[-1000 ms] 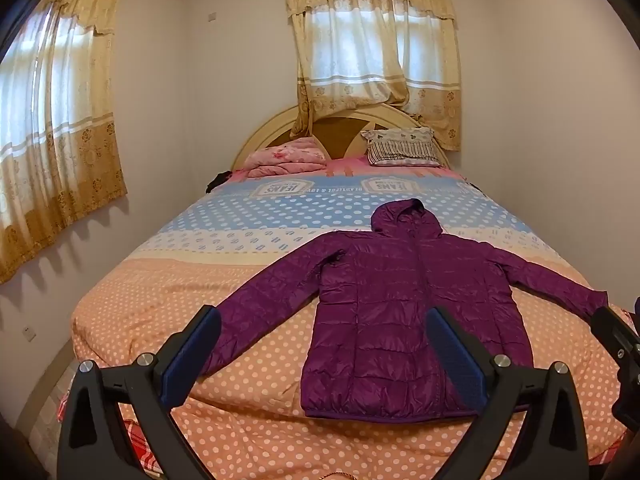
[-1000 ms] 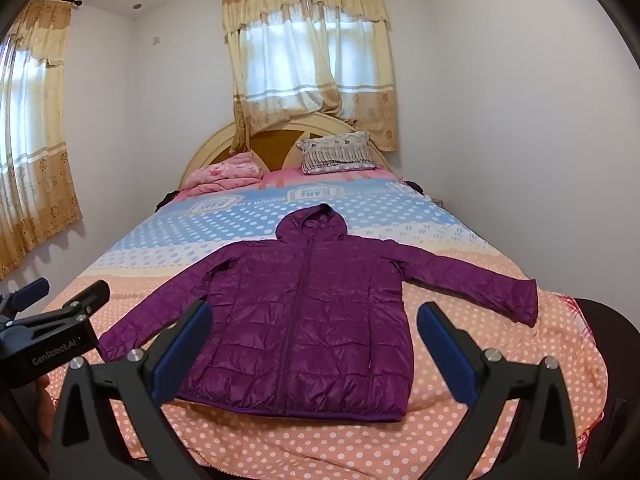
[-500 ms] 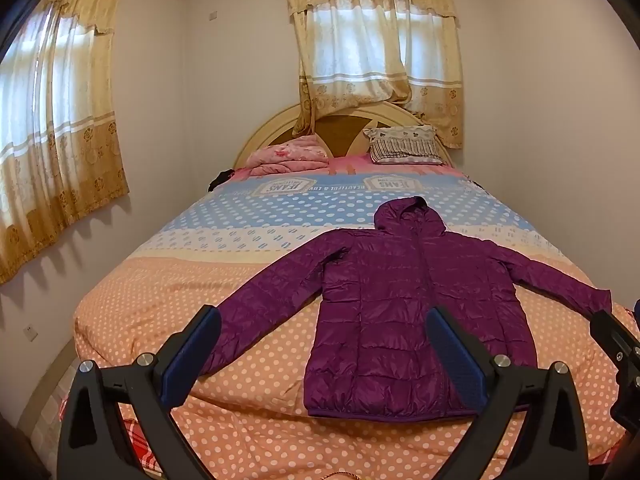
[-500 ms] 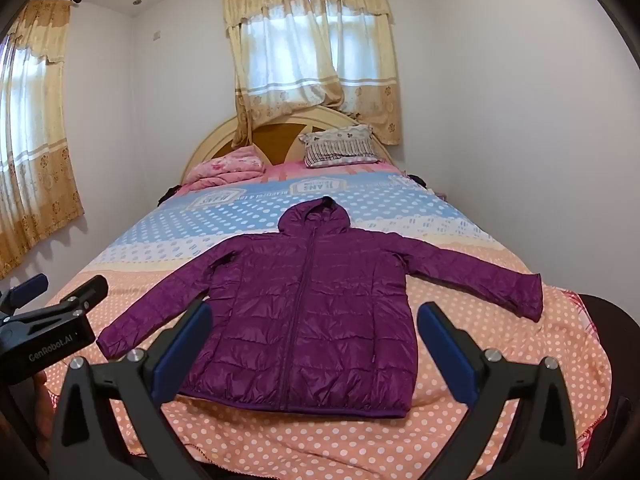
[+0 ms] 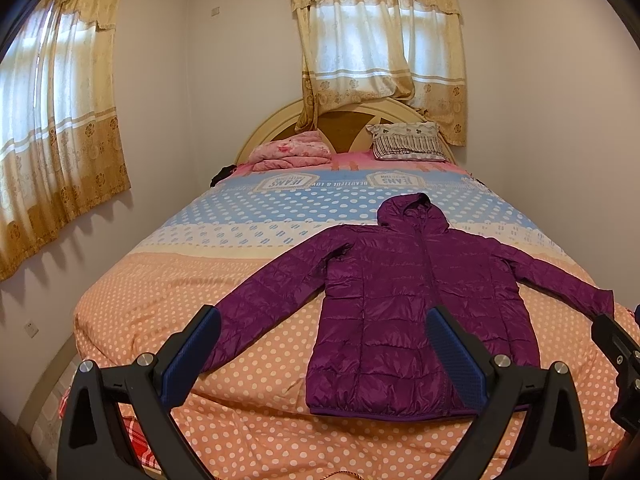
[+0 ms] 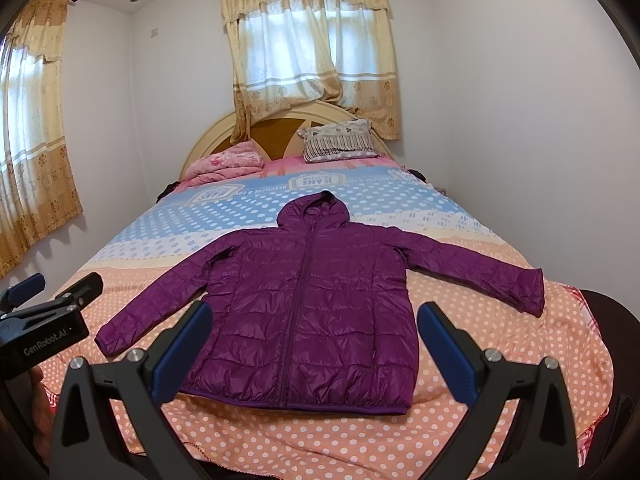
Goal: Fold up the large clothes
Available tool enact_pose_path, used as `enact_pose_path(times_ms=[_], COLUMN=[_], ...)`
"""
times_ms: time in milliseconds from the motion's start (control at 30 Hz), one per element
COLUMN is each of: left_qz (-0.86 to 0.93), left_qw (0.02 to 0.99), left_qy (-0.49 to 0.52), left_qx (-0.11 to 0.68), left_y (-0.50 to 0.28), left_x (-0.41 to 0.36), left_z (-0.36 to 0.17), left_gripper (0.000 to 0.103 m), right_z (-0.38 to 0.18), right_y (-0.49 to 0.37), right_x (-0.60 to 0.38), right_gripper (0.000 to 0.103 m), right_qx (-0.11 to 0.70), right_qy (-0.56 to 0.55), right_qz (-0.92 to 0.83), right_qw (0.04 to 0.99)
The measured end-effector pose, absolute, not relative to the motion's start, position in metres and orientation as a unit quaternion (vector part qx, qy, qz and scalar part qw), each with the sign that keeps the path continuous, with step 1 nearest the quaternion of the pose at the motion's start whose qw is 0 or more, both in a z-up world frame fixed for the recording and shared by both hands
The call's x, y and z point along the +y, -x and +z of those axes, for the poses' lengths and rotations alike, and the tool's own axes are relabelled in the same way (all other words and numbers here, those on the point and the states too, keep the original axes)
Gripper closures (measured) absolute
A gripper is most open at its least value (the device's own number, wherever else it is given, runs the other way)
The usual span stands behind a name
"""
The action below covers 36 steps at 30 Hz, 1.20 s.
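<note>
A purple hooded puffer jacket (image 5: 416, 300) lies flat and zipped on the bed, front up, hood toward the headboard, both sleeves spread out; it also shows in the right wrist view (image 6: 312, 304). My left gripper (image 5: 324, 356) is open and empty, held in the air short of the jacket's hem and left sleeve. My right gripper (image 6: 316, 352) is open and empty, held short of the hem at the foot of the bed. The left gripper also shows at the left edge of the right wrist view (image 6: 44, 312).
The bed (image 5: 168, 292) has a dotted orange, white and blue cover. A folded pink blanket (image 5: 292, 152) and a striped pillow (image 5: 408, 146) lie by the headboard. Walls stand close on both sides, with curtained windows (image 5: 380, 40).
Both grippers have moved slightly forward and to the left, so the jacket sits a little lower and further right in view. The jacket has not moved.
</note>
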State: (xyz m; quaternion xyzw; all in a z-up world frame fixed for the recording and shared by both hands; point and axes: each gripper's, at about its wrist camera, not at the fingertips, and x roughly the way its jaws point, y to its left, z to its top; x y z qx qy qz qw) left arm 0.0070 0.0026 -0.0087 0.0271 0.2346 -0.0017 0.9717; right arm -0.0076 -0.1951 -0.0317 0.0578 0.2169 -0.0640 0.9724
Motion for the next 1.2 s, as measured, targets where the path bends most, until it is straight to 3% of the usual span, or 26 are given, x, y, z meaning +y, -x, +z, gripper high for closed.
enact_pose_path(times_ms=[1200], left_qz=[0.0], left_qw=[0.971], left_qy=[-0.022], left_qx=[0.239], left_y=[-0.008], left_x=[0.007], left_z=[-0.009], left_gripper=[0.001], right_z=[-0.042], right_y=[0.003], right_x=[-0.191], right_gripper=[0.0], right_qx=[0.229], right_qy=[-0.059], right_qz=[-0.062], right_qw=[0.97])
